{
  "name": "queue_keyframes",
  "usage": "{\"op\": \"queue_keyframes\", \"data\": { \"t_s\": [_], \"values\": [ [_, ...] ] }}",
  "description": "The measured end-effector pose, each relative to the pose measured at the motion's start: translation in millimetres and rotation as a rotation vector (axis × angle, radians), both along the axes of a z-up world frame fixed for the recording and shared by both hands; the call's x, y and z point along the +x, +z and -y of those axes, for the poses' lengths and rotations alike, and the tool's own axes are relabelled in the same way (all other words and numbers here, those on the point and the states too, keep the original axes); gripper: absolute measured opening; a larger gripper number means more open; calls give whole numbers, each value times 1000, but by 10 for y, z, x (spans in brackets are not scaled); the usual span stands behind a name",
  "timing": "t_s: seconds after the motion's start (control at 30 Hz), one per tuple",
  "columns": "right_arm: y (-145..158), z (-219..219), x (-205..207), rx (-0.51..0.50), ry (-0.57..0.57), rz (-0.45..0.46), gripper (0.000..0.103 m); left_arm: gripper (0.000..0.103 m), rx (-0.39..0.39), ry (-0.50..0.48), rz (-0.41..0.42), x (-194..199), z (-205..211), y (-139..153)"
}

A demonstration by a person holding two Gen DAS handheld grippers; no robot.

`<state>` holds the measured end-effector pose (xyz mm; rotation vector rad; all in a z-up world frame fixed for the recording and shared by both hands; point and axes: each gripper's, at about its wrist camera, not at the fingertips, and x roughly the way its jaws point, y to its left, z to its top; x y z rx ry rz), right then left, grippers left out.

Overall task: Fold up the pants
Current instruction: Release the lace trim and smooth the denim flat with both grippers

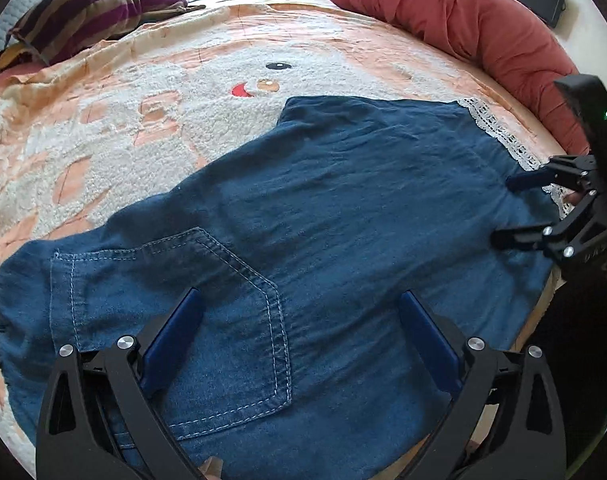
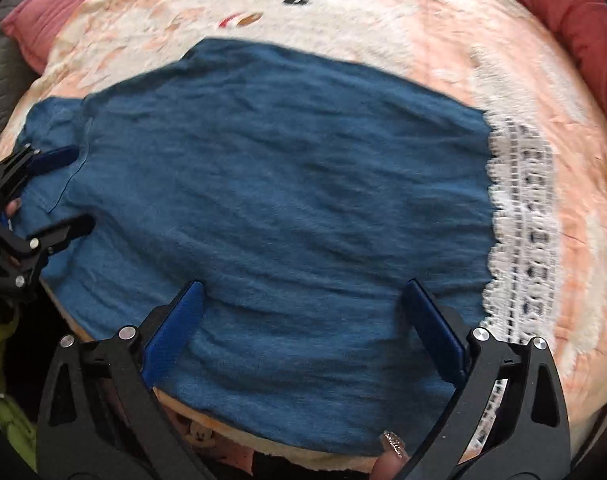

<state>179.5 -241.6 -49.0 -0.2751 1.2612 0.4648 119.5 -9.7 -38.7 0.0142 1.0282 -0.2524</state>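
Observation:
Blue denim pants (image 1: 303,216) lie flat on the bed, back pocket (image 1: 223,320) up, with a white lace hem (image 1: 499,136) at the right end. They also fill the right wrist view (image 2: 283,184), with the lace hem (image 2: 523,220) at the right. My left gripper (image 1: 299,320) is open and empty, just above the pocket end. My right gripper (image 2: 303,316) is open and empty above the leg near the hem. Each gripper shows in the other's view: the right one (image 1: 507,208) at the right edge, the left one (image 2: 75,188) at the left edge.
The bed has a peach and white fleece blanket (image 1: 143,92) with a cartoon face. A rolled red quilt (image 1: 463,20) lies along the far right. A purple striped pillow (image 1: 91,12) sits at the far left. The bed's near edge (image 2: 303,456) runs just under the pants.

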Motion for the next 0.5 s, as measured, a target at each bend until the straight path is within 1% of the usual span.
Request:
{"op": "queue_keyframes", "data": {
  "t_s": [0.03,0.1,0.17,0.3,0.43,0.5],
  "values": [
    [81,60,-25,10,-31,34,93,98,-8,-1,6,-9,-14,17],
    [238,197,-74,67,-77,74,93,98,-28,3,16,-25,-36,66],
    [440,426,-165,140,-141,118,93,98,-50,-7,43,-58,-40,152],
    [773,925,-392,221,-260,214,94,98,-73,-37,95,-130,16,293],
    [906,1398,-591,249,-368,273,94,98,-70,-57,124,-158,79,359],
    [916,1598,-684,275,-413,271,94,98,-74,-60,140,-172,87,392]
  ]
}}
